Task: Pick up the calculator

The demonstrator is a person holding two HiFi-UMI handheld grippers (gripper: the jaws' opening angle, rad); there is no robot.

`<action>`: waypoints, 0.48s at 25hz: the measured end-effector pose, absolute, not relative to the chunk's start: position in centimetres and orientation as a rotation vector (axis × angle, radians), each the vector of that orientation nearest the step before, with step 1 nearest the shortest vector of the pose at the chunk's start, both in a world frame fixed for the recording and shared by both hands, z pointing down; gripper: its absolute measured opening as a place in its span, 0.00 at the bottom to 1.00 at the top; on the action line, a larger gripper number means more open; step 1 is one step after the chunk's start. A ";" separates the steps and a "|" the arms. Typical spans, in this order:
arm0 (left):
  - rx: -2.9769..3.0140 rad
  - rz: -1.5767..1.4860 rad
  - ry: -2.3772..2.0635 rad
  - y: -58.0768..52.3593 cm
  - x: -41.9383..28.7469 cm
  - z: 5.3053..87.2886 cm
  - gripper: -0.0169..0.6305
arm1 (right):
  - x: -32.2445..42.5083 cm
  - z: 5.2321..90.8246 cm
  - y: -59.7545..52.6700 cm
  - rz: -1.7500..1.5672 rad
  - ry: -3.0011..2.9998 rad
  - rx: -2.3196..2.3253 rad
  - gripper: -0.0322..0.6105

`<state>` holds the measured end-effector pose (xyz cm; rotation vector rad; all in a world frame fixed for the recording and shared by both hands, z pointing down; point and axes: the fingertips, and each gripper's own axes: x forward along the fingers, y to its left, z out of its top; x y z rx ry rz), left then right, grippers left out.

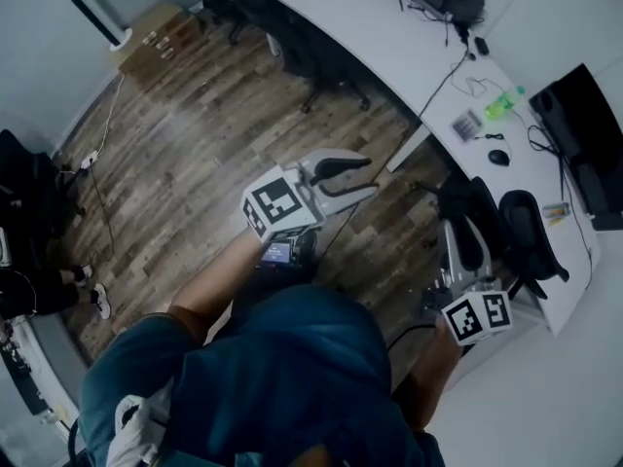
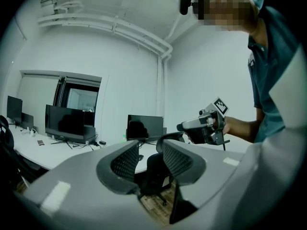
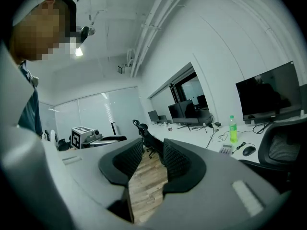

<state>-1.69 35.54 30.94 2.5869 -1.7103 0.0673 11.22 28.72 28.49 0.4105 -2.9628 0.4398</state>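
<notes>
The calculator (image 1: 466, 125) is a small grey pad lying on the long white desk (image 1: 389, 37), beside a green bottle (image 1: 501, 103) and a black mouse (image 1: 498, 157). In the right gripper view the calculator (image 3: 225, 149) shows far off to the right of the jaws, near the bottle (image 3: 233, 128). My right gripper (image 1: 474, 224) is held in the air short of the desk, open and empty. My left gripper (image 1: 352, 176) hangs over the wooden floor, well away from the calculator, and is also open with nothing between its pads. The left gripper view does not show the calculator.
A black office chair (image 1: 531, 236) stands close by the right gripper at the desk's edge, with more chairs (image 1: 321, 61) further along. Monitors (image 1: 579, 134) and cables sit on the desk. Brown plank floor (image 1: 195, 154) lies below. A cardboard box (image 1: 156, 39) stands by the far wall.
</notes>
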 end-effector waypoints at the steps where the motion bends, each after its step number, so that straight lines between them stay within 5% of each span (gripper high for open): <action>1: 2.590 0.064 -1.709 35.3 -2.7 30.9 0.27 | 10.2 28.3 28.5 0.435 -2.964 0.410 0.25; 12: 2.655 0.023 -1.593 29.2 -9.4 30.2 0.27 | 3.4 27.3 23.8 0.418 -2.940 0.527 0.25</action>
